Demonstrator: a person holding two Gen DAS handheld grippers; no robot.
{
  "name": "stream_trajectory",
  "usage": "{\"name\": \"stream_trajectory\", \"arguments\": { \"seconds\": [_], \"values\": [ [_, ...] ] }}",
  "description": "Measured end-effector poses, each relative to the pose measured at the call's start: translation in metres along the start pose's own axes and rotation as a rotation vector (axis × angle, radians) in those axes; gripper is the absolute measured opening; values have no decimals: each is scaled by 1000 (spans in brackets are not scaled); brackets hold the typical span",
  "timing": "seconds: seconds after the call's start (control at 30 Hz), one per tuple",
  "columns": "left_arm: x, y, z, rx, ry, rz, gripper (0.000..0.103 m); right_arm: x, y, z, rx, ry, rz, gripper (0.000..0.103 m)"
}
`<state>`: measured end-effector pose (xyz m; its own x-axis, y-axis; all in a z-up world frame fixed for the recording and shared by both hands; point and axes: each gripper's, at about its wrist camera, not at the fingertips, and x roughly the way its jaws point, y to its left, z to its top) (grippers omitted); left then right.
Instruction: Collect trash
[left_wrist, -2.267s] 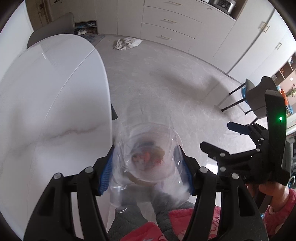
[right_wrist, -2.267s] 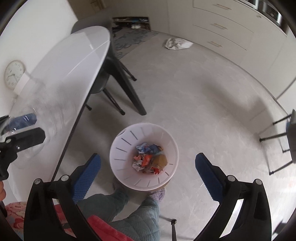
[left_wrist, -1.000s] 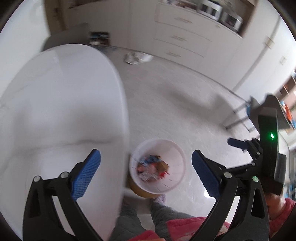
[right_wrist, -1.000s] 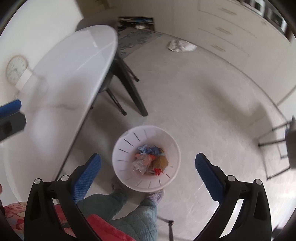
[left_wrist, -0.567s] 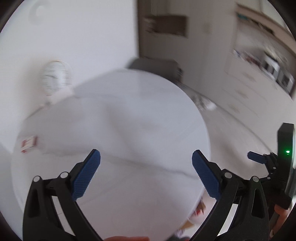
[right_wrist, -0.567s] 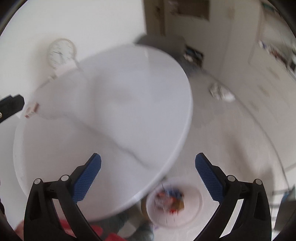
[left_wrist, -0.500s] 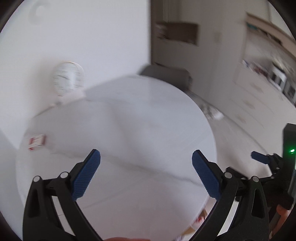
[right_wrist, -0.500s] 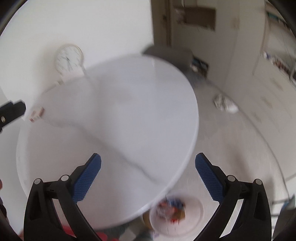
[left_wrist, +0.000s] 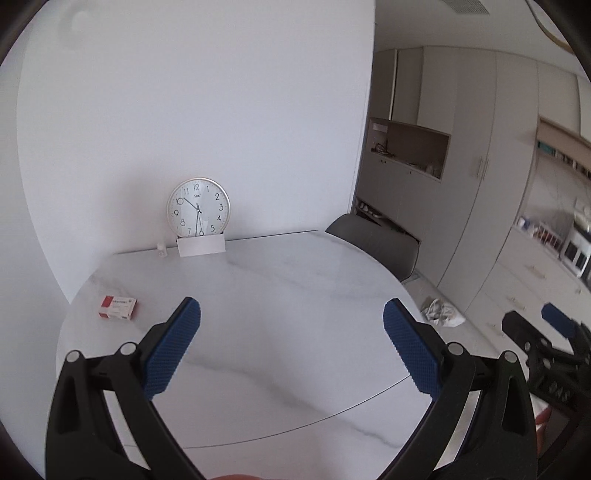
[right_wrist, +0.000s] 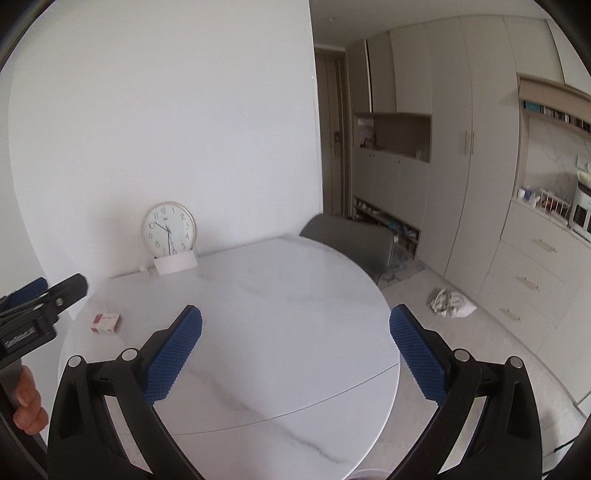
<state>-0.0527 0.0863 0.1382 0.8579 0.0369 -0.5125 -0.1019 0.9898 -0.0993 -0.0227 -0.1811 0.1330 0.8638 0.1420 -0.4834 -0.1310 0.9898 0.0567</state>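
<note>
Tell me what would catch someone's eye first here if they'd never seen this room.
Probably the round white wall clock propped against the wall at the far edge of the white marble-look round table. Next, the small red-and-white cardboard box lying alone on the table's left side. On the floor to the right, beside the beige cabinets, sits a crumpled white bag.
</note>
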Motion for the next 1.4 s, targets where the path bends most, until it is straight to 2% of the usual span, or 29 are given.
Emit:
{"name": "stream_trajectory", "arguments": {
  "seconds": [0.37,0.73,1.4],
  "values": [
    [8,-22,-2,48,25,-23,95,-2,-2,-10,-2,38,-20,101],
    [9,-36,-9,106,7,-6,95,-2,-2,-14,7,46,-31,101],
    [12,-37,-12,102,31,-24,95,0,-2,-18,8,50,-32,101]
  ]
}}
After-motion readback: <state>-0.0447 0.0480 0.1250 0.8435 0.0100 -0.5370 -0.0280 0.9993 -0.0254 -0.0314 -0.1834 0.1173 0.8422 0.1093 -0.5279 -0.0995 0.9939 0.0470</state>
